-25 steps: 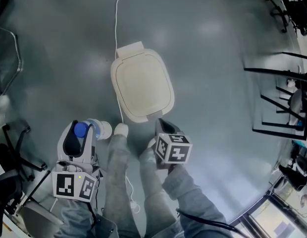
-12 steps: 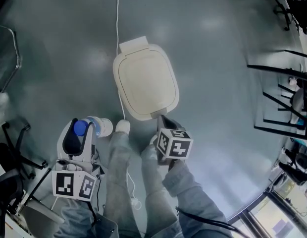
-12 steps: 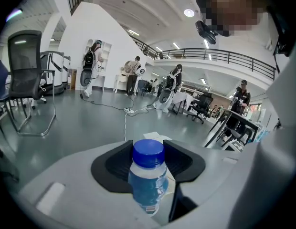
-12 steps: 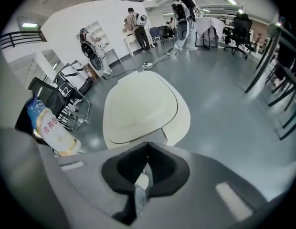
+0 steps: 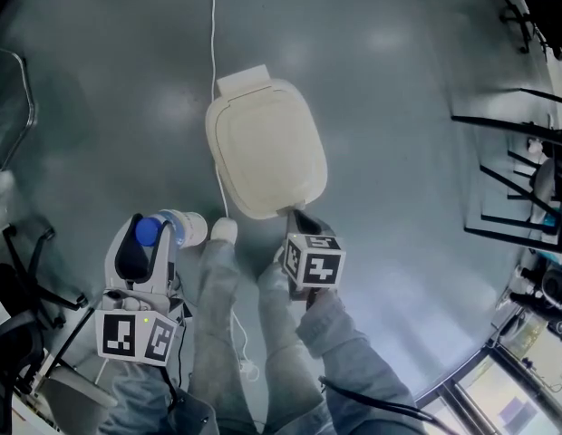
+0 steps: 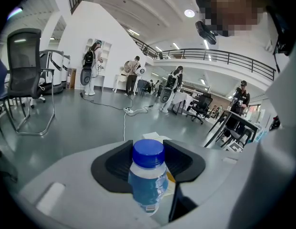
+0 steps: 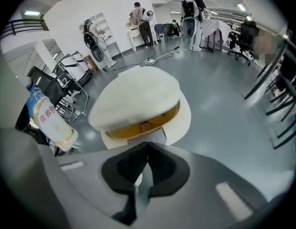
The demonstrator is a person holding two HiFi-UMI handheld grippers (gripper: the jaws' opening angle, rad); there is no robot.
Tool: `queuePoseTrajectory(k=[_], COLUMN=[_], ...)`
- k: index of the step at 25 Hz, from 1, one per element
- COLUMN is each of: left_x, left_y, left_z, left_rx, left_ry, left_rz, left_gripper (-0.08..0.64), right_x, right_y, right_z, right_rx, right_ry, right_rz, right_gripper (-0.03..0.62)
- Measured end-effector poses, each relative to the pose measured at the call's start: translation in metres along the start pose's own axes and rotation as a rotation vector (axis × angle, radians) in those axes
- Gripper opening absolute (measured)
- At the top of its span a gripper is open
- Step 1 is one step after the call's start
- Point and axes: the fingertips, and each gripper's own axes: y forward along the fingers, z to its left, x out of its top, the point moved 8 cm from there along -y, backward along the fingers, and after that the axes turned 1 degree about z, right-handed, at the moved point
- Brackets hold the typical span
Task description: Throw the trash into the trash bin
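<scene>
A cream trash bin (image 5: pixel 263 148) with its lid on stands on the grey floor, straight ahead of the person's feet. In the right gripper view the bin (image 7: pixel 138 97) shows an amber gap under the lid's front edge. My right gripper (image 5: pixel 295 217) points steeply down at the bin's near edge, and its jaws (image 7: pixel 147 147) are shut with nothing between them. My left gripper (image 5: pixel 163 236) sits to the lower left of the bin, shut on a clear plastic bottle (image 6: pixel 148 180) with a blue cap (image 5: pixel 148 234). The same bottle (image 7: pixel 50 120) appears at the left of the right gripper view.
A white cable (image 5: pixel 215 25) runs along the floor to the bin and past the person's shoes (image 5: pixel 223 234). An office chair (image 5: pixel 14 98) stands at left, and black metal frames (image 5: pixel 517 179) at right. Several people stand far across the hall.
The right gripper has turned slightly at the bin's near edge. The left gripper still holds the bottle in the same place. The head view has shifted a little.
</scene>
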Motion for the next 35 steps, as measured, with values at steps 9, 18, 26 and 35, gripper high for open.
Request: queuePoseTrajectory(k=[9, 18, 26, 35], left_x=[0.006, 0.024, 0.052, 0.056], left_y=[0.002, 0.008, 0.016, 0.039], left_z=[-0.005, -0.021, -0.058, -0.092], left_rx=[-0.01, -0.028, -0.093, -0.145], left_ry=[0.011, 0.043, 0.1, 0.143], left_rz=[-0.003, -0.009, -0.031, -0.021], left_gripper=[0.209, 0.209, 0.209, 0.209], right_x=[0.008, 0.025, 0.052, 0.04], right_y=[-0.003, -0.023, -0.067, -0.113], right_z=[0.0, -0.003, -0.027, -0.075], right_rx=[0.056, 0.057, 0.039, -0.002], right_ry=[0.065, 0.075, 0.136, 0.274], right_rz=[-0.004, -0.049, -0.163, -0.247], right_gripper=[0.004, 0.003, 0.003, 0.003])
